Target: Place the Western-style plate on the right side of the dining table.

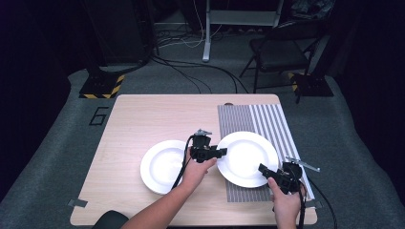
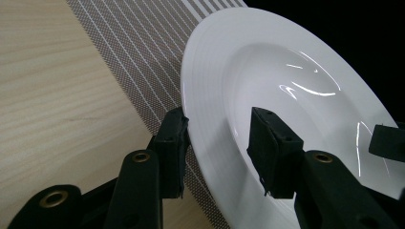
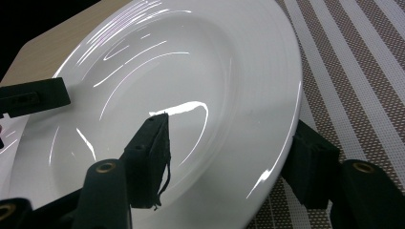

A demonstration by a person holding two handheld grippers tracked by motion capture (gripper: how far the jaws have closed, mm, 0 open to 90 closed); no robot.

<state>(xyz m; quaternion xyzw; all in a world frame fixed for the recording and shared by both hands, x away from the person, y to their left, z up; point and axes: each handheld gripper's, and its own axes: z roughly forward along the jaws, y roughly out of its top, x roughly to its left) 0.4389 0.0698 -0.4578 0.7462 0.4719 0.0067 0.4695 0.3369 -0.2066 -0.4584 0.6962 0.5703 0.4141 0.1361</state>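
- Plate (image 1: 248,157), white and glossy, sits on the striped placemat (image 1: 272,119) at the table's (image 1: 143,119) right in the high view; the left gripper (image 1: 220,152) meets its left rim and the right gripper (image 1: 263,170) its near right rim. A second plate (image 1: 160,167) lies to the left (partly under the left hand (image 1: 198,169)).
- Left gripper view: jaws part-open, straddling the plate's rim, one pad (image 2: 173,148) outside and one over the basin; whether they press it I cannot tell.
- Right gripper view: jaws likewise part-open astride the rim, the plate tilted; contact is unclear.

White plate (image 1: 248,157) on grey-and-white striped placemat (image 1: 267,119), pale wood table (image 1: 143,119).
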